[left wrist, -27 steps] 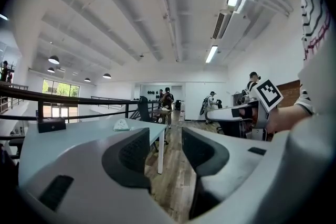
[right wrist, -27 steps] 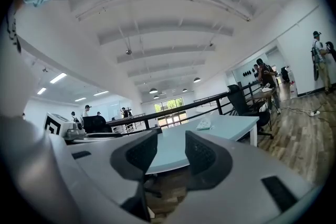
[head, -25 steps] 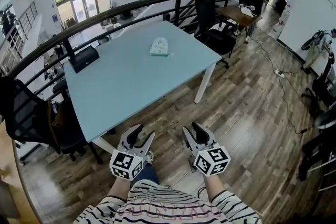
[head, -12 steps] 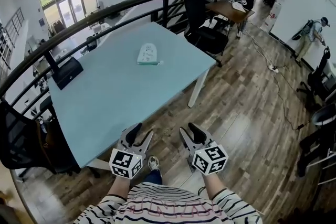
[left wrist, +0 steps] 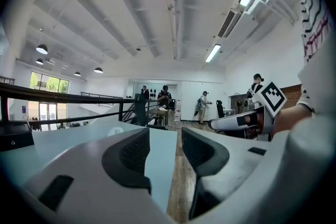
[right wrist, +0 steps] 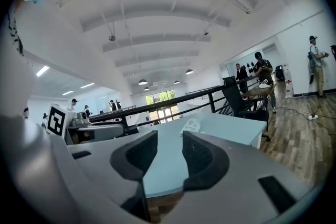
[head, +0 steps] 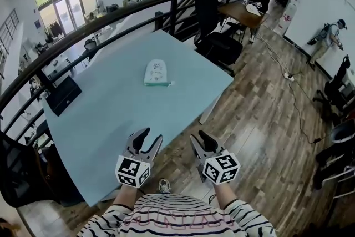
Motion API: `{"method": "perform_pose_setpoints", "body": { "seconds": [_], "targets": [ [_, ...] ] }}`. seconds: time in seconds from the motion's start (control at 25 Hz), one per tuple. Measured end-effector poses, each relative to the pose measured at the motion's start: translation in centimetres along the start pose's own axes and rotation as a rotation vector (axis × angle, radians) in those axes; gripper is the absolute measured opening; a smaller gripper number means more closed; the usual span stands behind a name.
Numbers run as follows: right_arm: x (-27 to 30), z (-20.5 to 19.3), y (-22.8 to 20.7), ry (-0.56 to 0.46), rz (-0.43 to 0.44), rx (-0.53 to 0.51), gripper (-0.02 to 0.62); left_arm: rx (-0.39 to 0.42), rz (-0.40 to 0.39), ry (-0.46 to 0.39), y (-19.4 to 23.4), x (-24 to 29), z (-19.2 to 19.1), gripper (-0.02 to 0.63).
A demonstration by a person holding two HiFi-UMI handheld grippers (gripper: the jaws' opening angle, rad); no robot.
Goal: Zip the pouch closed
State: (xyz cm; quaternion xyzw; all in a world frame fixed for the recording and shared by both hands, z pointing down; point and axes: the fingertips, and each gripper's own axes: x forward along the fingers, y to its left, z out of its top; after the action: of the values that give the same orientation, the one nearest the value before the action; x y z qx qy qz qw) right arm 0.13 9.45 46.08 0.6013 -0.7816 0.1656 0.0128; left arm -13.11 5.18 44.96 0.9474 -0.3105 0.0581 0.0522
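A small white and pale green pouch (head: 156,72) lies flat on the light blue table (head: 100,114), toward its far side. In the right gripper view the pouch (right wrist: 191,125) shows beyond the jaws. In the left gripper view only a pale bit of the pouch (left wrist: 115,132) peeks over the left jaw. Both grippers hang at the near table edge, well short of the pouch. The left gripper (head: 148,139) is open and empty. The right gripper (head: 202,138) is open and empty too, over the wood floor beside the table's corner.
A black box (head: 62,94) sits on the table's left part near the black railing (head: 111,16). A black office chair (head: 219,41) stands past the far right corner. A wooden desk (head: 244,11) with people stands further back. Cables (head: 294,91) run across the wood floor at right.
The view has advanced toward the table: the pouch and table edge sit closer and lower in the head view. Both grippers stay open, side by side.
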Motion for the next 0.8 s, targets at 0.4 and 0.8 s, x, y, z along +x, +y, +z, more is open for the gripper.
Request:
{"method": "perform_pose_setpoints", "body": {
  "seconds": [0.4, 0.8],
  "targets": [
    [7.5, 1.6, -2.9, 0.011, -0.007, -0.013, 0.156, -0.006, 0.021, 0.006, 5.9, 4.6, 0.0, 0.169],
    [15.5, 1.9, -6.9, 0.072, 0.098, -0.050, 0.156, -0.035, 0.161, 0.029, 10.6, 7.8, -1.8, 0.169]
  ]
}}
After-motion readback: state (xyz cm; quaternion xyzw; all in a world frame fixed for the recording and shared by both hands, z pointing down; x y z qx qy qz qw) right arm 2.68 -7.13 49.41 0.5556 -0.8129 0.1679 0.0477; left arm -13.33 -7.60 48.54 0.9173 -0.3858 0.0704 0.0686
